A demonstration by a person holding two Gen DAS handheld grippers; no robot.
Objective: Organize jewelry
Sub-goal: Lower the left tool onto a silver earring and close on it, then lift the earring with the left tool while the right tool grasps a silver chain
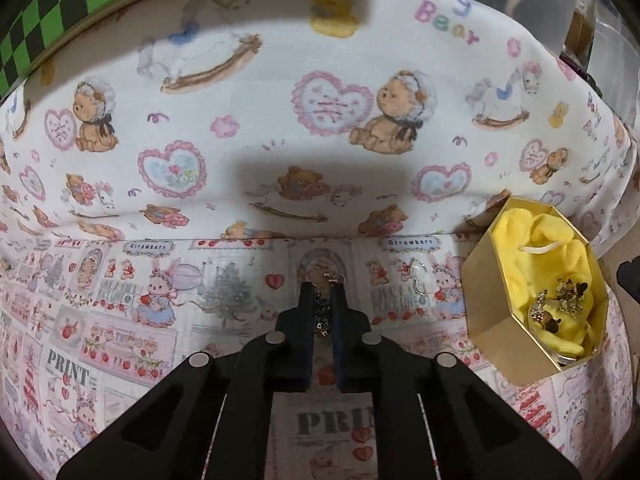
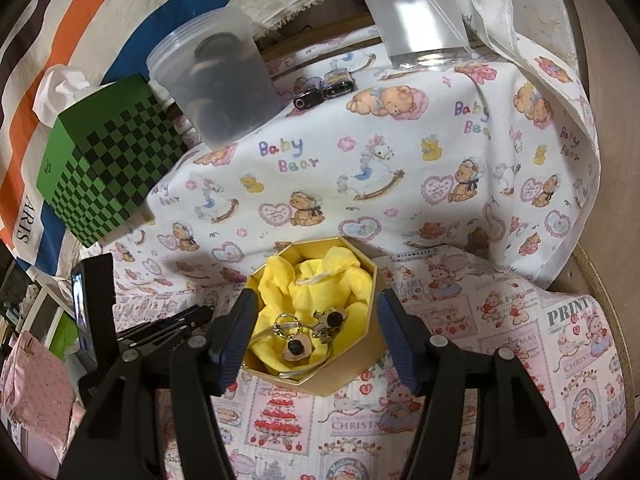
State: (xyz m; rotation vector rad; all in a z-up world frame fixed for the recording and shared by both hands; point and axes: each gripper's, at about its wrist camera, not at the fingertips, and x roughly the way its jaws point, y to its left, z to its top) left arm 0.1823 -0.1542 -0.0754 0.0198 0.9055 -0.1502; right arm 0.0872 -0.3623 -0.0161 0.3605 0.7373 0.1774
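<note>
Pinching a dark beaded chain (image 1: pixel 323 312) between nearly closed jaws, the left gripper (image 1: pixel 323 300) hangs low over the pink print cloth (image 1: pixel 120 320). The chain's top end pokes out past the fingertips. A clear earring (image 1: pixel 418 276) lies on the cloth just to its right, between the gripper and the box (image 1: pixel 486 308). The right gripper (image 2: pixel 316 304) stands wide open, holding nothing, one finger on each side of the gold box (image 2: pixel 360 348); whether the pads touch its walls cannot be told. Inside, on yellow cloth (image 2: pixel 316 288), lie rings and earrings (image 2: pixel 308 334). Farther off on the bear cloth (image 2: pixel 360 140) are a green checkered box (image 2: pixel 108 176), a plastic tub (image 2: pixel 216 88) and a clear cup (image 2: pixel 420 16).
</note>
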